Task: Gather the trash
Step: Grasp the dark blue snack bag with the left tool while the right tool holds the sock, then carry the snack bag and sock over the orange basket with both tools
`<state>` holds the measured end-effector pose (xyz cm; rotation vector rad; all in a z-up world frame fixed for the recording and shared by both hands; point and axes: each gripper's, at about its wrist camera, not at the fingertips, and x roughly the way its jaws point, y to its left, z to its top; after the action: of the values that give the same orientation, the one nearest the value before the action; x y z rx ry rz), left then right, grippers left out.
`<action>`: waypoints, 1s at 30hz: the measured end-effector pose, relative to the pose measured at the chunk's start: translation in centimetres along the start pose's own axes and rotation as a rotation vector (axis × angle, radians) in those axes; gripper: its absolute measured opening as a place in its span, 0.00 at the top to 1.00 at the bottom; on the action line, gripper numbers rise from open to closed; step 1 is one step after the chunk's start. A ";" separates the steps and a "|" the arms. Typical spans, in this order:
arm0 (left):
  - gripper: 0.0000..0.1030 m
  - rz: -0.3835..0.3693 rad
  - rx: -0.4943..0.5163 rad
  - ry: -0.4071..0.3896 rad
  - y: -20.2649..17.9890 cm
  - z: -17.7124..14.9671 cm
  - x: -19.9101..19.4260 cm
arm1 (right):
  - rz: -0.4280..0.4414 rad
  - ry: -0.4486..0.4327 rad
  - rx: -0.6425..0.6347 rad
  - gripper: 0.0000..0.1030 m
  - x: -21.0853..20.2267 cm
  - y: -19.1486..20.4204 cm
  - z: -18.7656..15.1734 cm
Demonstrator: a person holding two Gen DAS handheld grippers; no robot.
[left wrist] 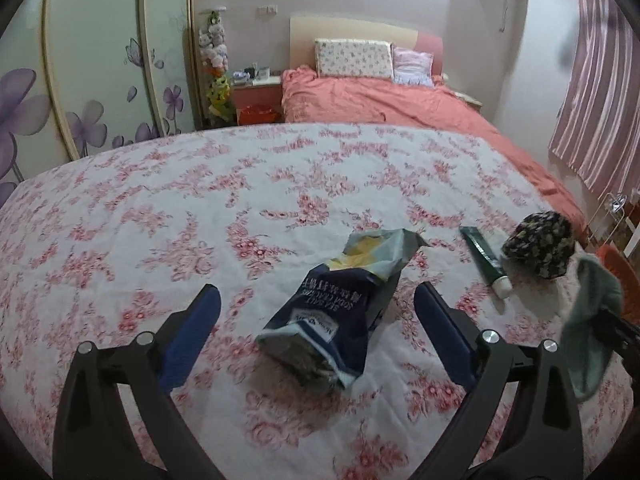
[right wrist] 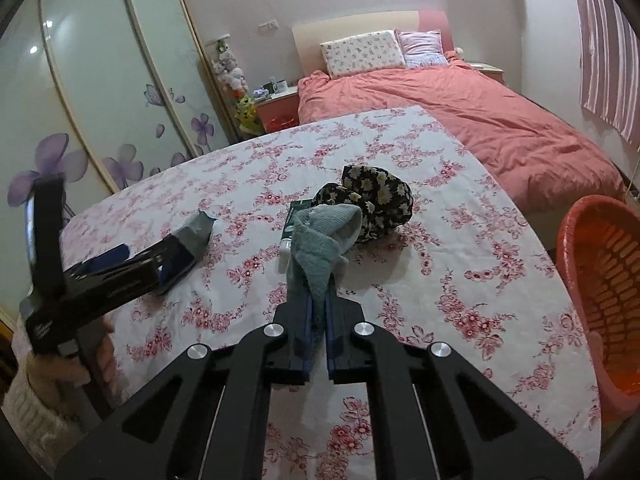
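A crumpled dark blue snack bag (left wrist: 332, 312) lies on the flowered tablecloth (left wrist: 160, 208). My left gripper (left wrist: 317, 292) is open, one blue finger on each side of the bag and neither touching it. In the right wrist view the same gripper (right wrist: 148, 262) hovers over the bag (right wrist: 192, 232), held by a hand in a white knitted sleeve. My right gripper (right wrist: 319, 296) is shut on a grey-green sock (right wrist: 320, 248), which hangs above the cloth. The sock (left wrist: 592, 320) also shows at the right edge of the left wrist view.
A green tube with a white cap (left wrist: 484, 258) lies beside a dark daisy-print hat (left wrist: 540, 246) at the table's right. An orange plastic basket (right wrist: 600, 280) stands off the table's right edge. Behind are a bed with a coral cover (right wrist: 460, 120) and a wardrobe (right wrist: 100, 80).
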<state>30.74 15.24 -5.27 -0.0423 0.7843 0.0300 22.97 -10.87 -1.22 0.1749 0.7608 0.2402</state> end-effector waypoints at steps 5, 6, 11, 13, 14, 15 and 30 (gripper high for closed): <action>0.22 -0.011 -0.010 0.076 -0.2 0.5 2.1 | -0.002 0.007 0.009 0.95 0.0 -0.7 -0.1; 0.25 -0.014 -0.015 0.087 -0.2 0.5 2.4 | -0.002 0.008 0.011 0.95 0.0 -0.8 -0.1; 0.51 -0.031 -0.034 0.111 -0.2 0.4 2.9 | -0.006 0.004 0.019 0.95 -0.3 -1.4 -0.3; 0.56 -0.033 -0.031 0.110 -0.4 0.3 2.8 | -0.006 0.000 0.023 0.95 -0.5 -1.7 -0.2; 0.56 -0.035 -0.029 0.107 -0.4 0.2 2.7 | -0.005 -0.002 0.024 0.95 -0.6 -1.8 -0.2; 0.57 -0.037 -0.029 0.104 -0.4 0.2 2.6 | -0.006 -0.005 0.025 0.95 -0.7 -1.8 -0.3; 0.61 -0.060 -0.022 -0.009 -2.0 0.4 -3.3 | -0.034 -0.095 0.034 0.95 -4.5 -3.4 -0.2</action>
<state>28.75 13.18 -2.59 -0.0862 0.7736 -0.0187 20.22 -15.35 0.77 0.2039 0.6730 0.1850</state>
